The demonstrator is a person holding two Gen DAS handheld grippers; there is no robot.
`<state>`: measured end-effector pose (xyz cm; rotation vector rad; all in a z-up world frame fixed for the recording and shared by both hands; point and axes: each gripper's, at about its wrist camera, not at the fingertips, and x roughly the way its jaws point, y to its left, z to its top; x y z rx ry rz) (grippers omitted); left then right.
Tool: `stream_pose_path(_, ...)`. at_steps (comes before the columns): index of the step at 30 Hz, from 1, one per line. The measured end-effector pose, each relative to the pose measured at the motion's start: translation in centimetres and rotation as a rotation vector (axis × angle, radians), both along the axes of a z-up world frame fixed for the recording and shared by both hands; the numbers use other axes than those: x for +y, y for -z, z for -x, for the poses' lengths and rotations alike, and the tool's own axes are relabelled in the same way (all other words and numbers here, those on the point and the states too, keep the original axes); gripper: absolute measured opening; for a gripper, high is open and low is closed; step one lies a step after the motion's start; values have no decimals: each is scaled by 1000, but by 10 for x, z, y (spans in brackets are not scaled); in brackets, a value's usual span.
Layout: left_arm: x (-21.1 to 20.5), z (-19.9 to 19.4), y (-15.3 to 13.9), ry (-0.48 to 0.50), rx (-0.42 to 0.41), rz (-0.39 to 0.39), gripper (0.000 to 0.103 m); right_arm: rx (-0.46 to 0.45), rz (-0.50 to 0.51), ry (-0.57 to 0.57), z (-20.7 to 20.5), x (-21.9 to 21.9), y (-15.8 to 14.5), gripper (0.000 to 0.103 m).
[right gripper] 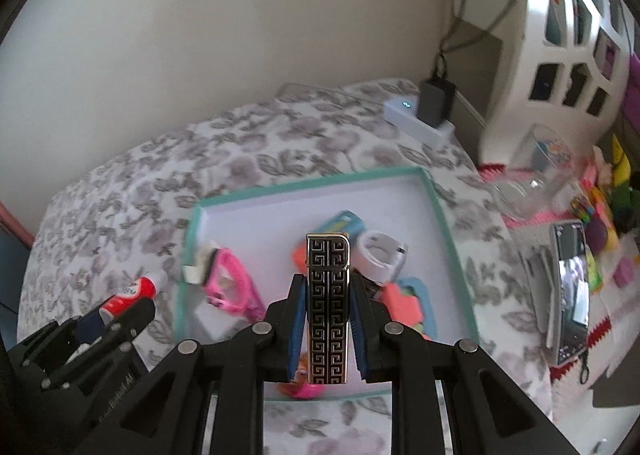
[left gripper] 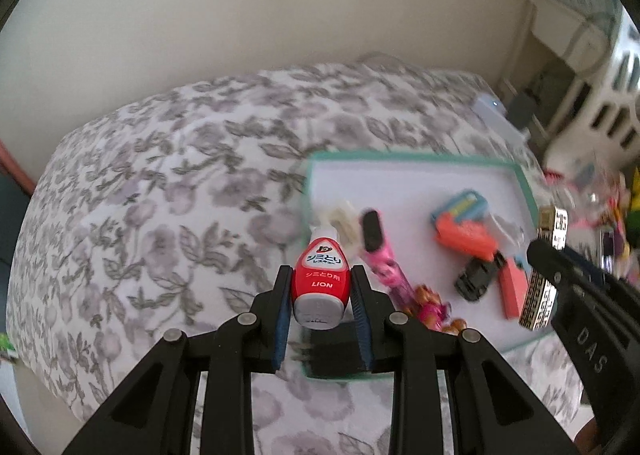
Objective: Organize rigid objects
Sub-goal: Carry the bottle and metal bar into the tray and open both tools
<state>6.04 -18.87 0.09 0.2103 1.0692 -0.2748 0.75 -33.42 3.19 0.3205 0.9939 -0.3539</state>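
Observation:
My left gripper (left gripper: pixel 320 275) is shut on a small red and white LION bottle (left gripper: pixel 321 279), held over the near left edge of a teal-rimmed white tray (left gripper: pixel 400 157). My right gripper (right gripper: pixel 327 283) is shut on a black and gold patterned lighter (right gripper: pixel 328 307), held upright above the tray (right gripper: pixel 312 183). The lighter also shows in the left wrist view (left gripper: pixel 546 271), at the tray's right side. The bottle shows in the right wrist view (right gripper: pixel 132 293), left of the tray. The tray holds a pink tool (right gripper: pixel 230 287), orange blocks (left gripper: pixel 464 235), a black toy car (left gripper: pixel 476 277) and a white ring-shaped piece (right gripper: pixel 380 255).
The tray lies on a floral cloth (left gripper: pixel 180 183). A white power strip with a black adapter (right gripper: pixel 434 103) sits at the back right. A white lattice basket (right gripper: pixel 568 35), a clear jar (right gripper: pixel 524 191), a phone (right gripper: pixel 570 291) and bright toys crowd the right side. A wall stands behind.

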Motion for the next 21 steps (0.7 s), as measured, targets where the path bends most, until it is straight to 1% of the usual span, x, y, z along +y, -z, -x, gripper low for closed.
stream_pose_path(3,-9,3,11,29,37,-5,30,45,-16,9,-1,-6,14,22)
stream_pose_path(4,-13,4,16,40,53,-12,30,76,-28,5,-2,-7,23,22)
stream_pose_path(9,-22,4,33,56,88,-47,30,154,-50,-13,-6,-7,47,22)
stream_pose_path(11,-24,4,34,62,75,-67,30,167,-56,-16,-7,-7,52,22)
stream_pose_path(14,-25,4,36,66,69,-76,30,187,-63,-23,-8,-7,59,22)
stream_pose_path(21,-25,-3,49,59,99,-90,30,193,-61,-22,-11,-5,61,22)
